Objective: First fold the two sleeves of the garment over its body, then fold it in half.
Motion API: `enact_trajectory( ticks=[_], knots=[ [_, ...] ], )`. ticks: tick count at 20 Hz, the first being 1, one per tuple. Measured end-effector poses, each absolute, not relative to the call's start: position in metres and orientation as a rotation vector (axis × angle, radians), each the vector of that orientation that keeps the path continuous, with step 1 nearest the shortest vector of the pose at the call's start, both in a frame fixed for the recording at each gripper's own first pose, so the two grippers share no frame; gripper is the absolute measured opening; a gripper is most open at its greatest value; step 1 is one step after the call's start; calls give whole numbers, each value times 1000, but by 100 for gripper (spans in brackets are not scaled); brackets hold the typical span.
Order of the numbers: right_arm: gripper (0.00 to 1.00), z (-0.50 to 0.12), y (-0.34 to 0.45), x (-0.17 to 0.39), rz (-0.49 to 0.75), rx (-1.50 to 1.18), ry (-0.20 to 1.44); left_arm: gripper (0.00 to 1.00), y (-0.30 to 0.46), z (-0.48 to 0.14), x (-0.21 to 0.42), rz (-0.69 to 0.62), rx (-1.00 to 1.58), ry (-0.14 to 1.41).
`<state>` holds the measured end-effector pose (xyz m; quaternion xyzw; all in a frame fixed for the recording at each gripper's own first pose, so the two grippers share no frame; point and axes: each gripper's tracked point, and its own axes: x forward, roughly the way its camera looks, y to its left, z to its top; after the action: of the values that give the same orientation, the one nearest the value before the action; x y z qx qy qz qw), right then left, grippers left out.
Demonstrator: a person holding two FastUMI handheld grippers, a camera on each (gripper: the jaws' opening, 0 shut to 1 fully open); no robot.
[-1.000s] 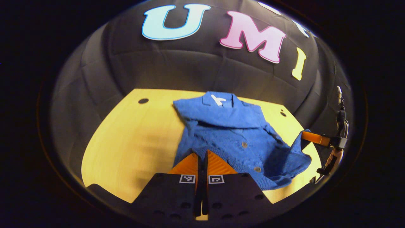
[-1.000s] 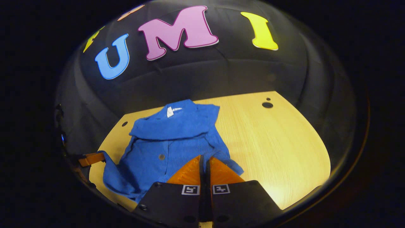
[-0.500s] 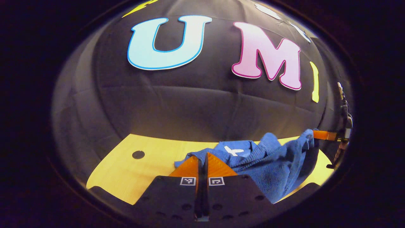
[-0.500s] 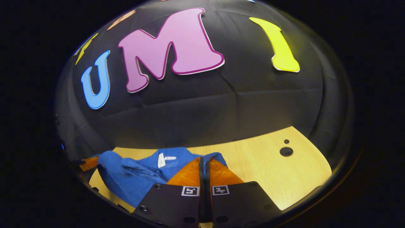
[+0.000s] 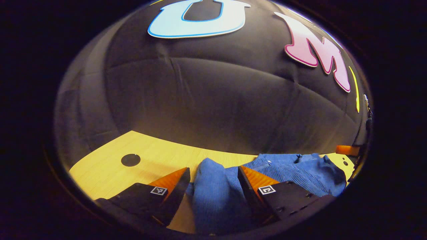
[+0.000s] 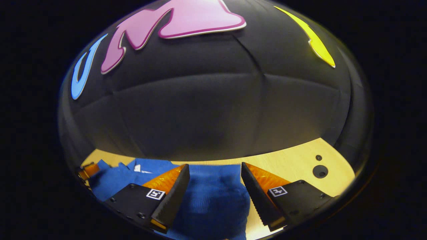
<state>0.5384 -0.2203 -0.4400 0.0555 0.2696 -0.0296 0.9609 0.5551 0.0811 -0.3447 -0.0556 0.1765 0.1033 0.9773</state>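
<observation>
The blue knit garment (image 5: 287,170) lies folded on the light wooden table (image 5: 100,166) near the back wall. In the left gripper view my left gripper (image 5: 213,173) stands open, its fingers apart on either side of a fold of blue cloth that no finger presses. In the right gripper view my right gripper (image 6: 215,175) is open too, with the garment (image 6: 213,196) lying between and under its fingers. The right gripper's finger (image 5: 347,150) shows at the far right beyond the garment. The left gripper's finger (image 6: 87,170) pokes in at the far left.
The black cloth wall stands close behind the table. Round holes are set in the tabletop: one (image 5: 130,160) left of the garment, one (image 6: 320,171) right of it. Bare wood lies on both outer sides.
Both grippers carried the garment's near hem up and forward over its body toward the collar, lowered to the table, then opened and let the cloth go.
</observation>
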Motion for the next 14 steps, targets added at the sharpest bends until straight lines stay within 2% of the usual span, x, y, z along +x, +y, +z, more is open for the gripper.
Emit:
enact_trajectory(
  ticks=[2, 4, 8, 9, 10, 13, 14],
  knots=[
    [98, -427, -214, 528, -42, 95, 535, 80, 80, -331, 541, 217, -128, 364],
    [98, -398, -208, 514, -29, 96, 484, 83, 72, -316, 519, 214, -137, 391],
    [98, -342, -204, 473, -18, 44, 390, 84, 45, -255, 468, 179, -119, 296],
    [93, -328, -201, 459, -15, 38, 372, 84, 38, -243, 452, 172, -112, 284],
    [98, -312, -197, 446, -11, 40, 351, 84, 30, -229, 435, 164, -109, 272],
    [97, -264, -190, 398, -14, 35, 306, 84, 3, -181, 385, 128, -124, 190],
    [92, -247, -190, 381, -18, 17, 291, 83, -4, -162, 367, 114, -118, 144]
  ],
)
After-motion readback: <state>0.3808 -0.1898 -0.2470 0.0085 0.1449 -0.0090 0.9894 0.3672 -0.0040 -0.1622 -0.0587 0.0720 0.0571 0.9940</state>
